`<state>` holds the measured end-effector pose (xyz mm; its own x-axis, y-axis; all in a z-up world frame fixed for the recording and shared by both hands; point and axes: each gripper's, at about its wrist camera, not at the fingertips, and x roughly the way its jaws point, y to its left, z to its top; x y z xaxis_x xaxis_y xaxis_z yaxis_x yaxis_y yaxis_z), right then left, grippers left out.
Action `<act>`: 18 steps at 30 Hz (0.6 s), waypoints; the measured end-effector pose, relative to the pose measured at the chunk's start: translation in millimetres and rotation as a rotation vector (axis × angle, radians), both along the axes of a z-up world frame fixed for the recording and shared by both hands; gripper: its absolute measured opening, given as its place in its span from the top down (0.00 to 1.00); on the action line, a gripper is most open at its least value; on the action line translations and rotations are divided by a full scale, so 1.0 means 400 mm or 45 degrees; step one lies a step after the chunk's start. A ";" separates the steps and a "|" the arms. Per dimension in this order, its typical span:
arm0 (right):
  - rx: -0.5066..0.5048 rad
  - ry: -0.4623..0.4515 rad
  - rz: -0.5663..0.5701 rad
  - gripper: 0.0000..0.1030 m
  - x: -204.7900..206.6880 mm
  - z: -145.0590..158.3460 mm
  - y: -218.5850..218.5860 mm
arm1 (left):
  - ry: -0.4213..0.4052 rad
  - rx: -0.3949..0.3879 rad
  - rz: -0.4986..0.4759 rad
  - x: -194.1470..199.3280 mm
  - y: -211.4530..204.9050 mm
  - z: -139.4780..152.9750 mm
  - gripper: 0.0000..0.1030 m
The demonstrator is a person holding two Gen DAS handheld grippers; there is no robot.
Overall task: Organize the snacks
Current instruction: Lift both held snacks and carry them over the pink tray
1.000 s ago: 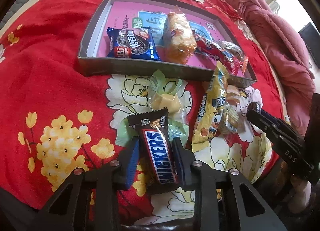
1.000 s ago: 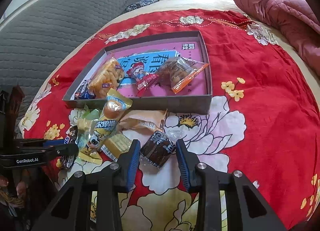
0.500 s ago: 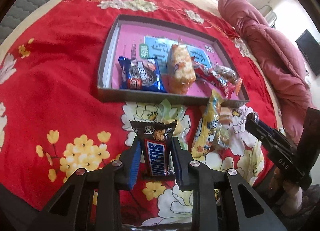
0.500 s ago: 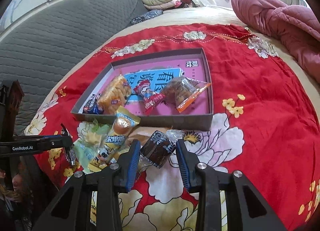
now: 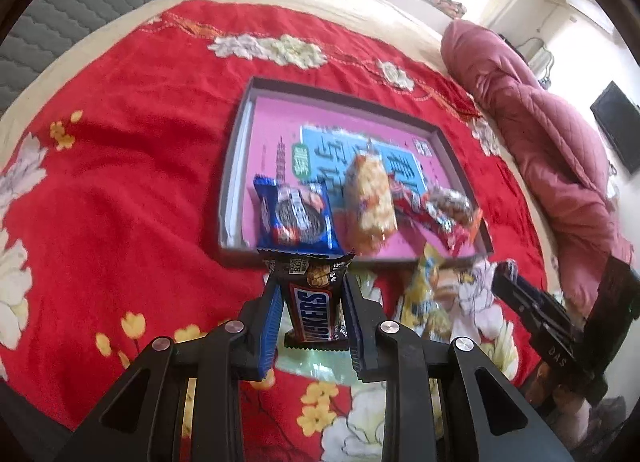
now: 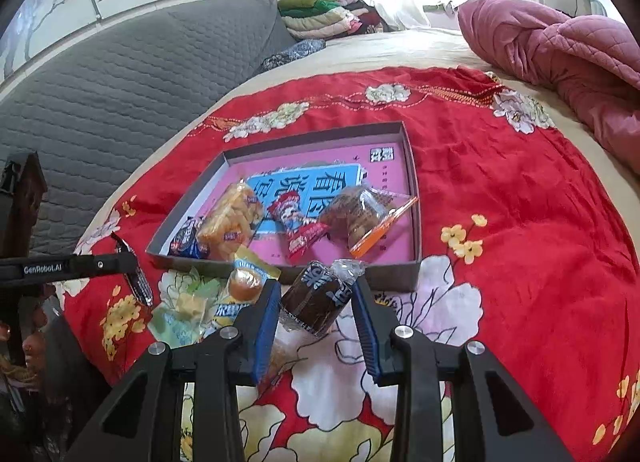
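The left hand-held gripper (image 5: 310, 304) is clamped on a Snickers bar (image 5: 313, 302), which stands upright between its blue pads, lifted off the red floral bedspread (image 5: 120, 190). The right hand-held gripper (image 6: 316, 302) has its pads pressed on a dark brown wrapped snack (image 6: 318, 300). Just beyond both lies the shallow grey box (image 6: 412, 198) with a pink floor, holding a blue Oreo pack (image 5: 294, 216), a yellow puffed snack (image 5: 370, 204), a red packet (image 6: 298, 226) and a clear bag of brown pieces (image 6: 356, 214). Loose yellow and green packets (image 6: 208, 302) lie on the bedspread beside the box's near wall.
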<state>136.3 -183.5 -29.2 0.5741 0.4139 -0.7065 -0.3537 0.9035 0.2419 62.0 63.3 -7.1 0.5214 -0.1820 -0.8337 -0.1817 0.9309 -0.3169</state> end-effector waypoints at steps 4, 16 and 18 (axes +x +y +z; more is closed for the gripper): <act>0.012 -0.027 -0.011 0.64 0.011 0.009 -0.003 | -0.031 -0.006 0.034 0.029 0.016 0.014 0.71; 0.071 -0.059 -0.073 0.64 0.051 0.020 -0.033 | -0.077 -0.034 0.096 0.109 0.033 0.025 0.71; 0.077 -0.058 -0.078 0.64 0.053 0.020 -0.036 | -0.076 -0.042 0.102 0.122 0.031 0.021 0.71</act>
<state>157.7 -197.8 -21.1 0.6305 0.4180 -0.6540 -0.3101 0.9081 0.2815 110.7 75.9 1.4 0.5837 -0.1644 -0.7951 -0.2354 0.9029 -0.3595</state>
